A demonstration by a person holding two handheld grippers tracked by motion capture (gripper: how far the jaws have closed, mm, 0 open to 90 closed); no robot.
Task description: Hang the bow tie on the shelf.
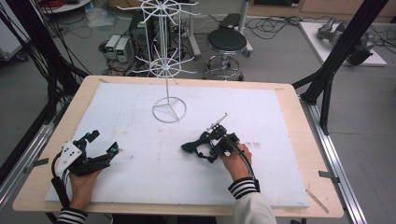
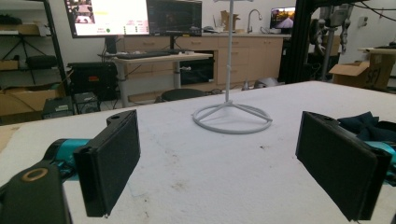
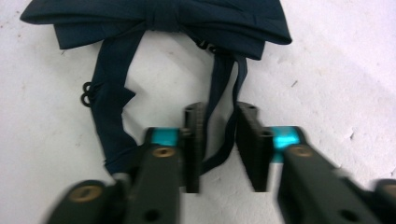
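- On the table we see a display stand at twelve o'clock, toward the far edge.
- The bow tie lies just right of centre, at five o'clock from the stand.
- Our right gripper sits at the tie's three o'clock, its strap between the jaws.
- Our left gripper rests well apart, at nine o'clock.

I see a light wooden desk covered by a white foam sheet with faint brown stains. On the sheet stand the ring base of a white wire display rack at the far middle and a dark navy fabric bow tie right of centre.
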